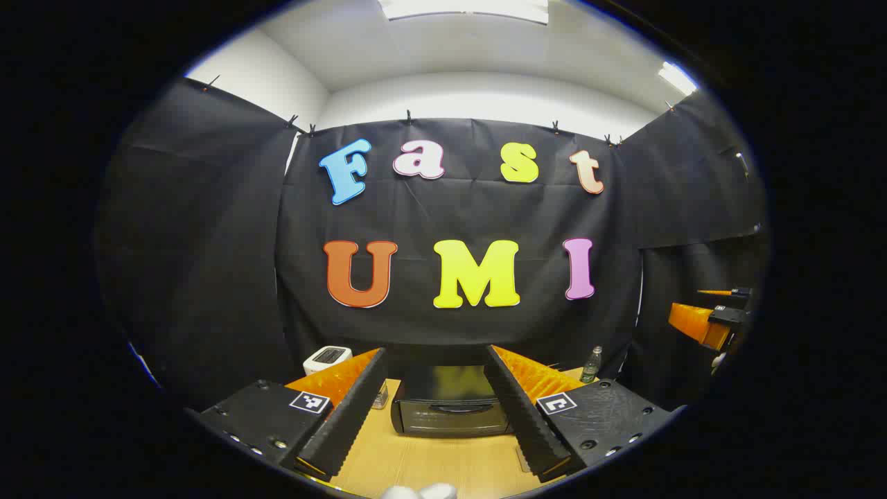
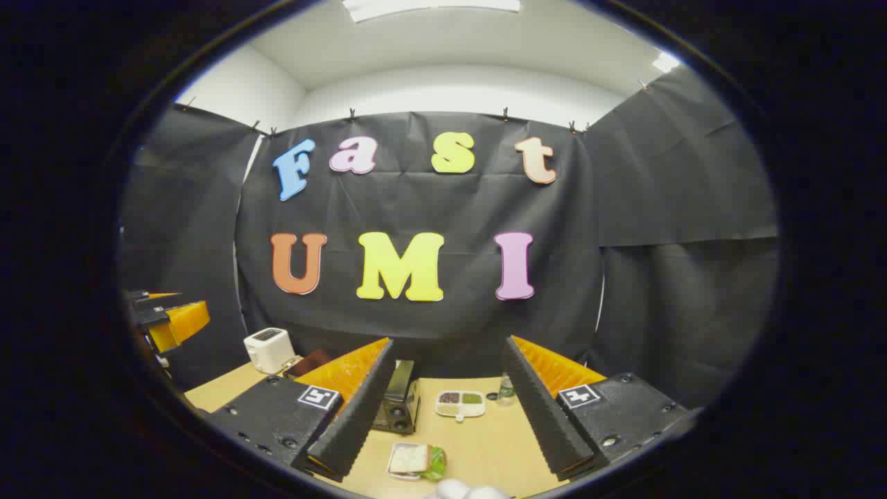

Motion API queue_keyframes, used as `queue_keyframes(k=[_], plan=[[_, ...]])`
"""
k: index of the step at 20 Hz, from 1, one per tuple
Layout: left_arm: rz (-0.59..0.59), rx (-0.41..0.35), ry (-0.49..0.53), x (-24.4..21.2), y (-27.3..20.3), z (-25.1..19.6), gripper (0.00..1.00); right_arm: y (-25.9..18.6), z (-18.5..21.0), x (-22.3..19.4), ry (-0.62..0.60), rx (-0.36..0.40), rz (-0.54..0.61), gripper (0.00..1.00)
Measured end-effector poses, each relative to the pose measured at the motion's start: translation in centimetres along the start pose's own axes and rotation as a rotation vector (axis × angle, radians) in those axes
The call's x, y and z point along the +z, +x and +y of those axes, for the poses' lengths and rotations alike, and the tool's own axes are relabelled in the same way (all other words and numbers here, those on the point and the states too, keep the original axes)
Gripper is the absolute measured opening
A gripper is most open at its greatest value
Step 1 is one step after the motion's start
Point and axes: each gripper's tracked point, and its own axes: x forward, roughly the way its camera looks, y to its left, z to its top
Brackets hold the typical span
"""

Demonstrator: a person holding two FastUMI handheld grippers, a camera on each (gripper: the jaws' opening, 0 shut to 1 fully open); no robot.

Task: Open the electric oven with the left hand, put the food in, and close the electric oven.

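the left gripper (image 1: 436,423) is held with fingers spread apart, nothing between them, facing the closed electric oven (image 1: 450,402) on the wooden table (image 1: 429,464). the right gripper (image 2: 443,423) is likewise held apart above the table, with the food (image 2: 416,461) on its plate seen just below, beside the oven.

Black oven (image 1: 450,409) closed; sandwich (image 2: 414,460) on table
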Motion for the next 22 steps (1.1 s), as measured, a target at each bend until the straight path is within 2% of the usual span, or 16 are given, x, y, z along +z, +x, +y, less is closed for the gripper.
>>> queue_keyframes(k=[6,7,8,9,10,13,14,15,17,19,20,22], plan=[[0.011,-0.005,-0.007,-0.2,0.2,0.2,0.93,0.4,0.4,-0.2,-0.012,-0.002,0.006,0.95],[0.008,-0.002,-0.005,-0.1,0.3,0.2,0.93,0.4,0.4,-0.3,-0.012,-0.003,0.008,1.0],[0.008,-0.001,-0.001,-0.2,0.4,0.3,0.93,0.4,0.3,-0.2,-0.012,-0.006,0.007,0.95],[0.008,-0.001,0.003,-0.1,0.5,0.3,0.93,0.4,0.2,-0.3,-0.013,-0.006,0.008,0.95],[0.008,-0.001,0.005,-0.2,0.5,0.2,0.93,0.4,0.2,-0.2,-0.012,-0.008,0.007,1.0],[0.008,0.003,0.004,-0.2,0.7,0.4,0.93,0.7,0.2,-0.2,-0.014,-0.005,0.01,1.0],[0.007,0.004,0.002,-0.2,0.8,0.5,0.93,0.7,0.2,-0.1,-0.016,-0.005,0.01,0.95],[0.009,0.007,0.004,-0.3,0.9,0.4,0.93,0.8,0.1,-0.1,-0.019,-0.006,0.008,1.0],[0.014,0.011,0.007,-0.5,1.0,0.6,0.93,0.6,0.1,-0.2,-0.022,-0.004,0.006,0.96],[0.015,0.014,0.005,-0.7,0.9,0.6,0.93,0.8,0.0,-0.2,-0.024,-0.004,0.006,1.0],[0.017,0.016,0.007,-0.8,1.0,0.6,0.93,0.9,0.0,-0.1,-0.025,-0.003,0.007,0.95],[0.016,0.017,0.013,-0.8,1.2,0.6,0.93,0.9,0.0,-0.4,-0.024,-0.002,0.011,0.95]])
